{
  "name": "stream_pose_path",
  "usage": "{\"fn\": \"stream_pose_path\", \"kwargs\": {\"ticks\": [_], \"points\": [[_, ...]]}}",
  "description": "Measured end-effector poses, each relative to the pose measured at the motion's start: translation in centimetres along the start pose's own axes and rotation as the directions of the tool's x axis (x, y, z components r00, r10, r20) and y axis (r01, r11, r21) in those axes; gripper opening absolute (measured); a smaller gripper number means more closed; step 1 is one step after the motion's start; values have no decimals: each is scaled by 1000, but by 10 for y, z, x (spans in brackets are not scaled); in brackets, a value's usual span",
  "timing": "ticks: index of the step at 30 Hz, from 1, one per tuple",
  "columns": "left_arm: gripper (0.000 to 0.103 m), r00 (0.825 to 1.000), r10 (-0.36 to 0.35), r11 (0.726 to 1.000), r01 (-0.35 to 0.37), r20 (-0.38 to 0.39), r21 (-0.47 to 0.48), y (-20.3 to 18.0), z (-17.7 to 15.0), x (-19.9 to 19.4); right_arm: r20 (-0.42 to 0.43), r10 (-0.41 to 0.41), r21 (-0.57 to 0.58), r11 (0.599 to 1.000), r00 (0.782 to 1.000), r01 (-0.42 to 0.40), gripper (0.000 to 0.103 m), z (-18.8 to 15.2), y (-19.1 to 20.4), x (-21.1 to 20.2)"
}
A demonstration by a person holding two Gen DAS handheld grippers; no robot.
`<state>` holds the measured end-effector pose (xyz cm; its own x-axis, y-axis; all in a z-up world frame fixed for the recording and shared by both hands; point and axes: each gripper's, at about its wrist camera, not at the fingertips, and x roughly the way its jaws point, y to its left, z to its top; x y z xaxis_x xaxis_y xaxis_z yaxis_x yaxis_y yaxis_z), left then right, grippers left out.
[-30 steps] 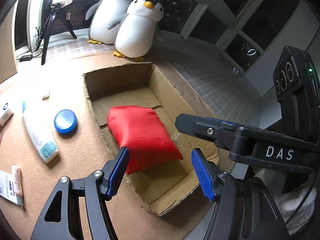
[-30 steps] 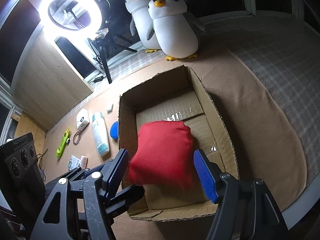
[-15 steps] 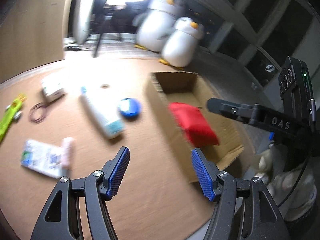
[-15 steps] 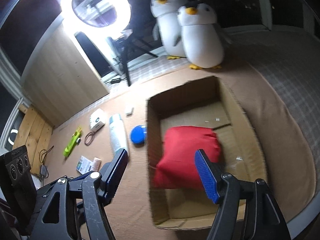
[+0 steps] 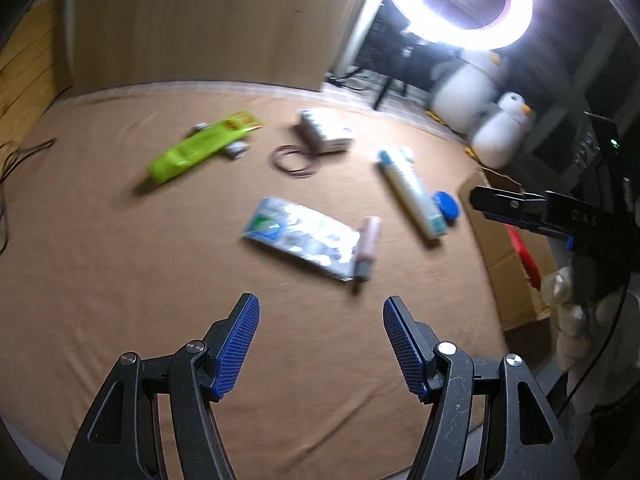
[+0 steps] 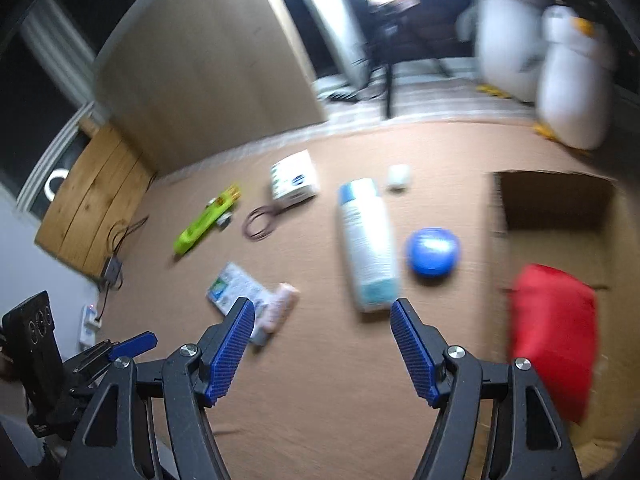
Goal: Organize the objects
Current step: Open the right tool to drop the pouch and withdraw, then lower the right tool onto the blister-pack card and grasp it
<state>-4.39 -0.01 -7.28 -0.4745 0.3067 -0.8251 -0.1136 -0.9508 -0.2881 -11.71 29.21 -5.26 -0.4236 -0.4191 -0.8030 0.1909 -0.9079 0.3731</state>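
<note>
A red cushion (image 6: 554,340) lies in the open cardboard box (image 6: 560,204) at the right; the box also shows in the left wrist view (image 5: 500,248). On the brown cloth lie a white-and-teal tube (image 6: 368,244), a blue round tin (image 6: 432,258), a silvery packet (image 5: 300,236) with a pink tube (image 5: 368,248) beside it, a green object (image 5: 200,150), a white carton (image 5: 324,130) and a hair band (image 5: 294,160). My left gripper (image 5: 318,344) is open and empty, just short of the packet. My right gripper (image 6: 322,346) is open and empty above the cloth.
Two plush penguins (image 6: 560,56) stand at the back right. A bright ring light (image 5: 468,4) on a tripod stands behind the cloth, next to a wooden panel (image 5: 192,20). A cable (image 5: 16,156) lies at the left edge.
Both grippers have swung left, away from the box and over the loose items. The red cushion, dropping into the box a second ago, now lies still in it.
</note>
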Motion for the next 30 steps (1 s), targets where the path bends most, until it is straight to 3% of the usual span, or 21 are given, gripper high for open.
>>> {"fn": "stream_pose_path", "kwargs": {"ticks": [7,15,22,30], "points": [[68,1000,26,998,-25,10,-61,32,-15,-15,-138,79,-84,992,987,-91,67,20,53,67],[68,999,35,995,-34,14,-93,47,-23,-23,-259,53,-140,986,964,-92,67,35,86,128],[68,999,40,994,-37,20,-105,56,-27,-29,-317,25,-110,992,948,-62,67,41,83,166],[68,999,35,994,-33,19,-109,60,-28,-30,-357,39,-74,995,933,-69,67,36,82,175]]}}
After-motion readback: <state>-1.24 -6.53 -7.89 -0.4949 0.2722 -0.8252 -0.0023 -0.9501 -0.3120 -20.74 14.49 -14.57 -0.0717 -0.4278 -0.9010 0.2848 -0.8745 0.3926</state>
